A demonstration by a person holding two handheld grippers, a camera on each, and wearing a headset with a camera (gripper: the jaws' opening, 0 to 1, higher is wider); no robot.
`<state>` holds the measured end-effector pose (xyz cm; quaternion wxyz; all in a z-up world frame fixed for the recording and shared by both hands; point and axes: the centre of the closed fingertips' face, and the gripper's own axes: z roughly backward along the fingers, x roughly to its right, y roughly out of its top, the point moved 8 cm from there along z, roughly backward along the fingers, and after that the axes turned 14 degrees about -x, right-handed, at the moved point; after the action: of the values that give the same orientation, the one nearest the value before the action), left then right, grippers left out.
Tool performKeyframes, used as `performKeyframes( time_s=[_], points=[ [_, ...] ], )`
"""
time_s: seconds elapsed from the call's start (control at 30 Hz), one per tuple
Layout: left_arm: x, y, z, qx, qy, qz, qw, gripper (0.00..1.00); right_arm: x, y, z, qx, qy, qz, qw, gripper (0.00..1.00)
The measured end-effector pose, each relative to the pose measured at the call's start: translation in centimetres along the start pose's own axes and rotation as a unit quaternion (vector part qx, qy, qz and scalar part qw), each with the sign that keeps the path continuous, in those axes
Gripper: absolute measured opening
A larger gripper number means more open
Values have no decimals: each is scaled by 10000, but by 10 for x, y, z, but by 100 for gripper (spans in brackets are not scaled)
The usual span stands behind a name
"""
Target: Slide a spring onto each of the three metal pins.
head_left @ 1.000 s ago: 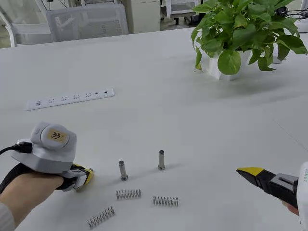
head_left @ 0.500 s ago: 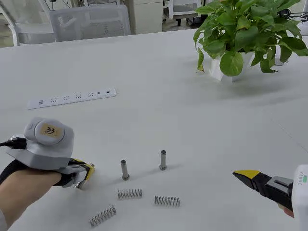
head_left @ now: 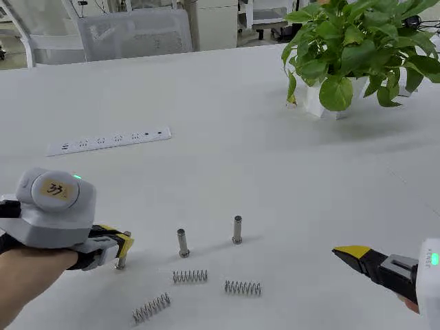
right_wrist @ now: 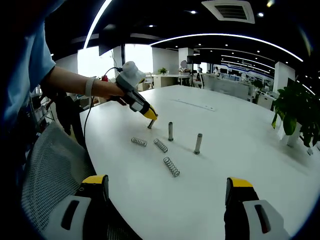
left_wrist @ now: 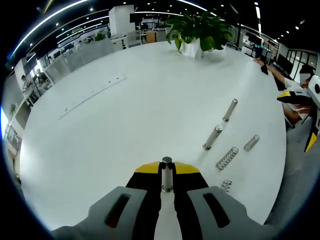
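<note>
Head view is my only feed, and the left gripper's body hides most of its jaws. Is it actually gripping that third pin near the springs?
Observer: Yes. The left gripper view shows the left gripper with its jaws closed on the upright third pin.
Operator: And the right one? I see a single yellow tip.
Observer: The right gripper view shows the right gripper with its jaws wide apart and nothing between them.

An open-plan office: a broad white worktop [head_left: 227, 124] with a potted plant [head_left: 357, 41] and a power strip [head_left: 108, 141], mesh chairs [head_left: 134, 31] behind it, long ceiling strip lights [right_wrist: 220, 36], a ceiling vent [right_wrist: 227, 9], and distant rows of desks [right_wrist: 225, 85].
</note>
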<state>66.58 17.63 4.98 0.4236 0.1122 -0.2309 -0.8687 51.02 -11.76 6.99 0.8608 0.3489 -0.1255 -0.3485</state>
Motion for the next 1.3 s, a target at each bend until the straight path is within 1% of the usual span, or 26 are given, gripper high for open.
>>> performKeyframes(
  time_s=[0.27, 0.5, 0.73, 0.97, 1.13, 1.3],
  points=[
    [0, -6, 4, 21, 15, 14, 10000, 4, -1, 1, -1, -14, 33, 67, 10000, 97],
    [-1, -12, 8, 58, 19, 86, 9999, 4, -4, 1, -3, -32, 71, 93, 9999, 97],
    [1, -17, 10, 92, 17, 108, 9999, 4, -6, 1, -5, -65, 99, 133, 9998, 97],
    [0, -18, 11, 105, 10, 136, 9999, 4, -6, 2, -5, -86, 118, 146, 9998, 96],
    [2, -18, 11, 111, 29, 34, 9999, 4, -7, 2, -6, -84, 127, 140, 9998, 96],
    [1, -17, 11, 127, 25, 9, 9999, 5, -8, 1, -7, -92, 143, 138, 9998, 96]
  ],
)
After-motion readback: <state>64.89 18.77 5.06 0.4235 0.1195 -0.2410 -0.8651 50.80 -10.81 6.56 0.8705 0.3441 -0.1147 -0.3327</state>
